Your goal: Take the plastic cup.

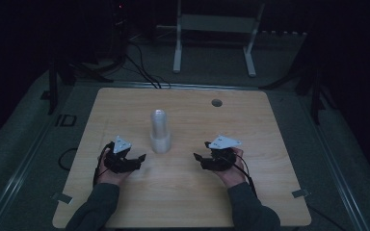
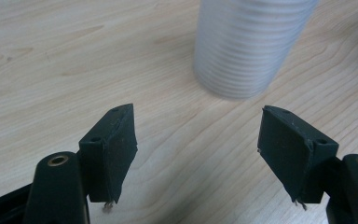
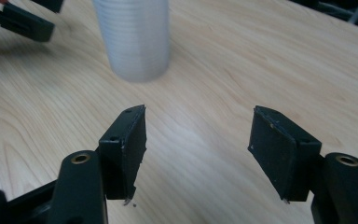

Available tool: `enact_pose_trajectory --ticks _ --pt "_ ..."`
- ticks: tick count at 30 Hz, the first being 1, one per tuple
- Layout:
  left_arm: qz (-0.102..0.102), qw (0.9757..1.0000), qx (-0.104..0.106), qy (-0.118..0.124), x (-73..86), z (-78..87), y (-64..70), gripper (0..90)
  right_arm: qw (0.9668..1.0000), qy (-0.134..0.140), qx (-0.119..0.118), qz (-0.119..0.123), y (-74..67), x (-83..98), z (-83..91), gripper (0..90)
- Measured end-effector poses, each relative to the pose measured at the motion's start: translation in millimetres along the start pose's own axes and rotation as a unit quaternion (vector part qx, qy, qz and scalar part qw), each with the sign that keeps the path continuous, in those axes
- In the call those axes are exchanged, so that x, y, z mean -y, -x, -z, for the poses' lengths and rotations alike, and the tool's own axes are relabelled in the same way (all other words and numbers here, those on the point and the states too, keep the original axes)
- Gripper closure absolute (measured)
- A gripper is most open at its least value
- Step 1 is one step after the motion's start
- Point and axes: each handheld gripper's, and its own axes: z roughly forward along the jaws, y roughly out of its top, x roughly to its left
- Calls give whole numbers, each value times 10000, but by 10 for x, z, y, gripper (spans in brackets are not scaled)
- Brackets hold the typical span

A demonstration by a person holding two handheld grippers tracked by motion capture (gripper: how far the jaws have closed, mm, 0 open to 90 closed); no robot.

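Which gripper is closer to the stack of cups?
Left. The left gripper sits just left of the stack of cups; the right gripper sits farther off on its right.

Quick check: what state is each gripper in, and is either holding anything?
Left gripper: open, empty, cup stack ahead.
Right gripper: open, empty.

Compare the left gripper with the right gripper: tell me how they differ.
The left gripper sits left of the cup stack, close to it; the right gripper sits right of it, farther off. The stack stands ahead of the left gripper's jaws, toward the right one, but off beyond the right gripper's left jaw. Both have open jaws with nothing between.
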Motion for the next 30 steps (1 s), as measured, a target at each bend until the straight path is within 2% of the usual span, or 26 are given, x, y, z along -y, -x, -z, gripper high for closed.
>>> enact_pose_trajectory --ticks 1,7,12,22,27,29,30 --pt "-10 10000 26 26 -25 5 -2 281 10000 4 -71 2 -18 -52 -76 359" --pt "-27 9999 108 121 -108 19 -11 281 9998 5 -185 17 -63 -116 -222 358" --pt "-10 9994 211 278 -206 64 -24 281 9995 13 -283 158 -166 -234 -412 348" --pt "52 9979 318 554 -400 178 -78 280 9992 57 -347 207 -218 -368 -592 308" --pt "-56 9969 365 699 -584 250 -63 265 9987 31 -412 295 -254 -424 -718 272" --pt "-56 9969 365 699 -584 250 -63 262 9986 42 -420 307 -262 -429 -733 272" --pt "-169 9964 398 723 -697 264 -32 254 9984 58 -482 282 -281 -446 -782 260"
